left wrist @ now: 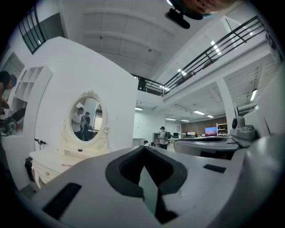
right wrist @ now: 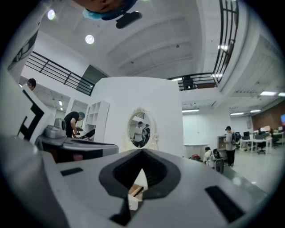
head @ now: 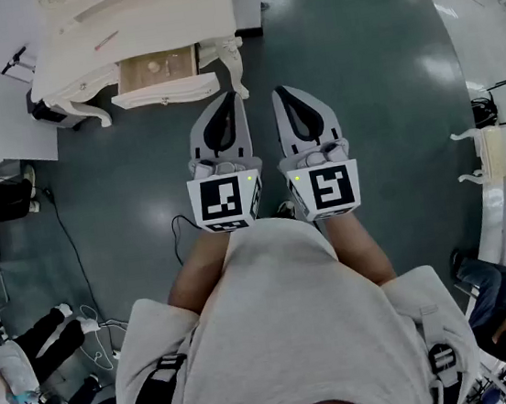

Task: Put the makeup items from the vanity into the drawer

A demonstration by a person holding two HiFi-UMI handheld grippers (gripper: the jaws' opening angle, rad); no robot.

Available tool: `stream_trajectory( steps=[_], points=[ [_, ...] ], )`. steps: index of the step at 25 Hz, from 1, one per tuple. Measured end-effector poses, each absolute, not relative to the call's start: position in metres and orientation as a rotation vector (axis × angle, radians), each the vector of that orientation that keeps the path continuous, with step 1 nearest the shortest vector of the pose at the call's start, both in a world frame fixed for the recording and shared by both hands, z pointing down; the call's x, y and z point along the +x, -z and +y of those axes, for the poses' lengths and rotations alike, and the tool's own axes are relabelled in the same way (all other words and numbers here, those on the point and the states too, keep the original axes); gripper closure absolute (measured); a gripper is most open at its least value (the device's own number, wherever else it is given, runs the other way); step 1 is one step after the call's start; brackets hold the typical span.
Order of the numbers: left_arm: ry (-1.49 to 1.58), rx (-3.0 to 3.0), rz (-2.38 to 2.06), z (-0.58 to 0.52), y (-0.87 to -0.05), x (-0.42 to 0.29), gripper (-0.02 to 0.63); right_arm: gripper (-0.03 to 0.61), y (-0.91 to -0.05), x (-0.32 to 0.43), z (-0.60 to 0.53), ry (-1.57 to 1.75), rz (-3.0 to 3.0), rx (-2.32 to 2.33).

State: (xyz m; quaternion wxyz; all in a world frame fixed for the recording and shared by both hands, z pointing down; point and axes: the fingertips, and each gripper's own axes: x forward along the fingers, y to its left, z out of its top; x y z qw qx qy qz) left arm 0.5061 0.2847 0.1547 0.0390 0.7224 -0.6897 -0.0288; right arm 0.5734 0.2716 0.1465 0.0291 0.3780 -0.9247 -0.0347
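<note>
Pale grey left tongs (head: 231, 98) and right tongs (head: 281, 92), black-and-white marker cubes (head: 225, 200), grey T-shirt (head: 288, 330).

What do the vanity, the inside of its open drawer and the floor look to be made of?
Vanity: probably painted wood, cream-white with a satin look; curved carved legs and an even opaque colour suggest it.
Drawer inside: bare light wood or board, tan and matt, unpainted.
Floor: a smooth hard coating, maybe epoxy or sealed concrete, dark grey-green and glossy, with lamp reflections.
</note>
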Motion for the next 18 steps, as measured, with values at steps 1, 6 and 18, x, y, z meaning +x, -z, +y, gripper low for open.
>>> stream_trajectory(
  steps=[1, 6, 18],
  points=[
    [0.087, 2.212, -2.117, 0.286, -0.156, 0.502, 0.607, 0.565, -0.148, 0.569, 0.272, 0.104, -2.853, 1.161],
    [0.078, 2.191, -2.145, 0.293, -0.160, 0.481, 0.609, 0.565, -0.156, 0.546, 0.277, 0.085, -2.861, 1.122],
    [0.061, 1.957, -2.327, 0.321, -0.178, 0.376, 0.608, 0.565, -0.172, 0.435, 0.297, 0.010, -2.993, 0.801]
  ],
)
